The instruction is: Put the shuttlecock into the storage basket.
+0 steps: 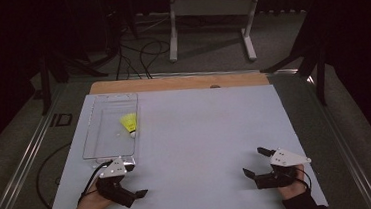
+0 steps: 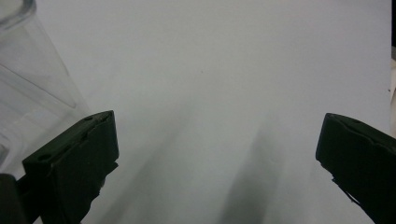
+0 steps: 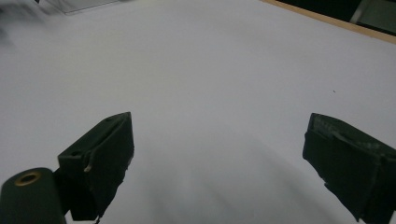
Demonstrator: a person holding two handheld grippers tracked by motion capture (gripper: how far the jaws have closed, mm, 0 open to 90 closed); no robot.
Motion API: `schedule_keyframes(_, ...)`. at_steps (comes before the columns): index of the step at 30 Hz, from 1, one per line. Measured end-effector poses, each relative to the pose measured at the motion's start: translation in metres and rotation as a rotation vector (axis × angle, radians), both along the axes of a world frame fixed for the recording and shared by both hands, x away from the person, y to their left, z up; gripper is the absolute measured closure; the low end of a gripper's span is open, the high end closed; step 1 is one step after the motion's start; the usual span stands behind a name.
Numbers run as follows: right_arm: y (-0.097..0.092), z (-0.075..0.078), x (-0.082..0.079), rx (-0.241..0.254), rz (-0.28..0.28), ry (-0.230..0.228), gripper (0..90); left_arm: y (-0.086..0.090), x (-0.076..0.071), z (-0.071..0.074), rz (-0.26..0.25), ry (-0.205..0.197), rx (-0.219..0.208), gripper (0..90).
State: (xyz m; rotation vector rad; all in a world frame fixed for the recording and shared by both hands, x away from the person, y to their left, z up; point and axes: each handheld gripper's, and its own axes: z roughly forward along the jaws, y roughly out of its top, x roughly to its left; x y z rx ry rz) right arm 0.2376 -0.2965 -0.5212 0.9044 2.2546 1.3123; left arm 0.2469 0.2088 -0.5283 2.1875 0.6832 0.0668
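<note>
From the high view, the left gripper [image 1: 129,181] rests low at the near left of the white table [image 1: 201,133], held in a hand [image 1: 92,202], its jaws spread wide with nothing between them; just past the far jaw stands a clear plastic tray [image 1: 92,127], and inside it, toward the right wall and well beyond the jaws, lies a yellow shuttlecock [image 1: 130,123] with its cork end pointing toward the near side. The right gripper [image 1: 255,161] sits at the near right of the table, well apart from the tray, its jaws likewise wide apart and holding nothing. In the left gripper view, the two black jaws stand far open over bare white table [image 2: 224,84], gripping nothing, and the corner of the clear tray [image 2: 28,84] rises just beyond the left-hand jaw, close to it. In the right gripper view, the jaws are again spread wide and empty above the table [image 3: 210,84]; far ahead of the left-hand jaw an edge of the tray [image 3: 79,4] shows at the top, and the table's wooden rim [image 3: 336,23] runs across well beyond the right-hand jaw.
</note>
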Motion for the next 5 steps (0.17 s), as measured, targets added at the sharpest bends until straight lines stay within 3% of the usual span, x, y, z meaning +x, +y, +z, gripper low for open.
schedule_keyframes(5,0.0003,-0.0005,0.0000,0.000,0.001,0.005,9.0,-0.0007,-0.0003,0.0003,-0.011,0.007,-0.006,0.1)
